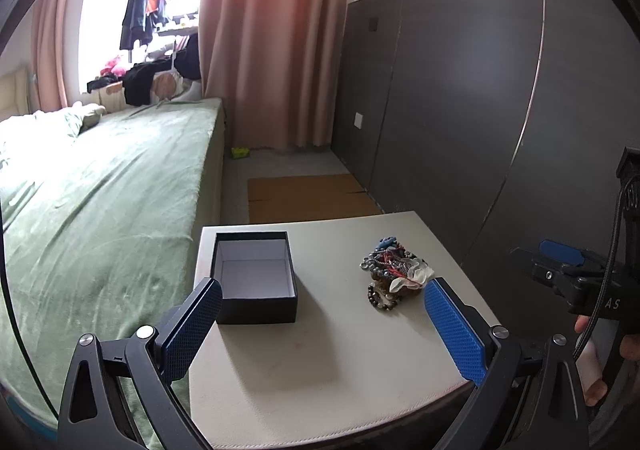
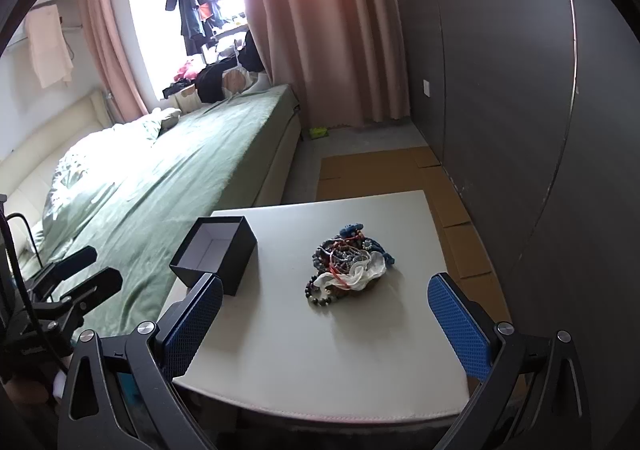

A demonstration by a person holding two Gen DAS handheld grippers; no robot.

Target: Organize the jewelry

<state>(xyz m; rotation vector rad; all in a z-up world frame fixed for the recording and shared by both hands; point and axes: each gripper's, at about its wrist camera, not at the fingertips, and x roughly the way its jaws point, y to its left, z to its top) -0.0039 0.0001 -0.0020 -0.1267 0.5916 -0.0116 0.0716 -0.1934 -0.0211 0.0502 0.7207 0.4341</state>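
A tangled pile of bead bracelets and necklaces (image 1: pixel 394 270) lies on the small white table (image 1: pixel 328 354), right of an open, empty black box (image 1: pixel 256 282) with a white lining. My left gripper (image 1: pixel 322 326) is open and empty, hovering above the table's near part, between box and pile. In the right wrist view the jewelry pile (image 2: pixel 348 266) sits mid-table and the box (image 2: pixel 216 254) stands at the left edge. My right gripper (image 2: pixel 324 324) is open and empty, short of the pile. The right gripper also shows in the left wrist view (image 1: pixel 560 270).
A bed with a green cover (image 1: pixel 100 201) runs along the table's left side. A dark panelled wall (image 1: pixel 480 89) stands to the right. Flattened cardboard (image 1: pixel 308 197) lies on the floor beyond the table. Pink curtains (image 1: pixel 272 29) hang at the back.
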